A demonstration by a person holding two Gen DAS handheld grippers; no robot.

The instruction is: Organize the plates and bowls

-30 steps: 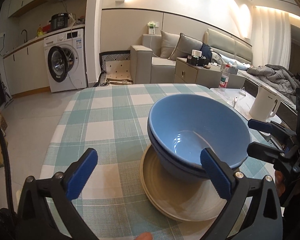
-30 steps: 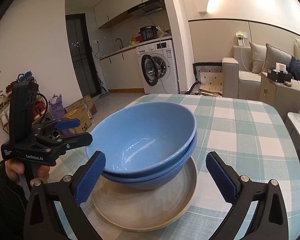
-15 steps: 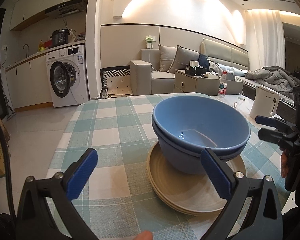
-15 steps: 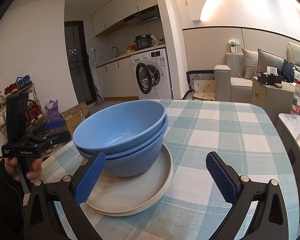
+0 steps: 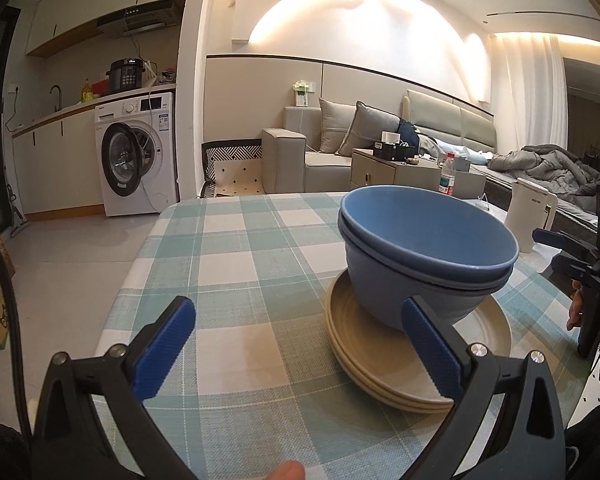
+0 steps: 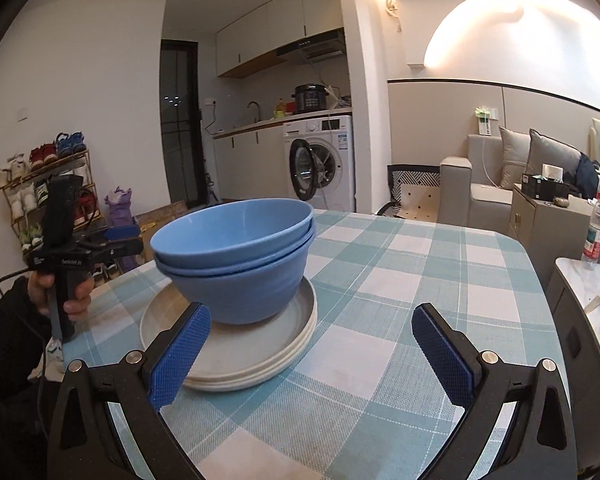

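Two nested blue bowls [image 5: 424, 252] [image 6: 240, 256] stand upright on a stack of beige plates [image 5: 384, 368] [image 6: 244, 356] on the checked tablecloth [image 5: 236, 264] [image 6: 400, 280]. My left gripper [image 5: 296, 348] is open and empty, low over the table's near edge, with the stack just past its right finger. My right gripper [image 6: 312, 354] is open too, holding nothing, with the stack beyond its left finger. Each gripper shows in the other's view, held in a hand [image 6: 66, 300] at the table's side.
A white kettle [image 5: 530, 216] stands on a side surface to the right of the table. Farther off are a washing machine [image 5: 136, 156], a sofa [image 5: 340, 148], a cabinet with a water bottle [image 6: 594, 236], and a shoe rack [image 6: 40, 192].
Both grippers have drawn back and dropped lower, away from the stack, so the bowls are seen more from the side. The bowls and plates have stayed put.
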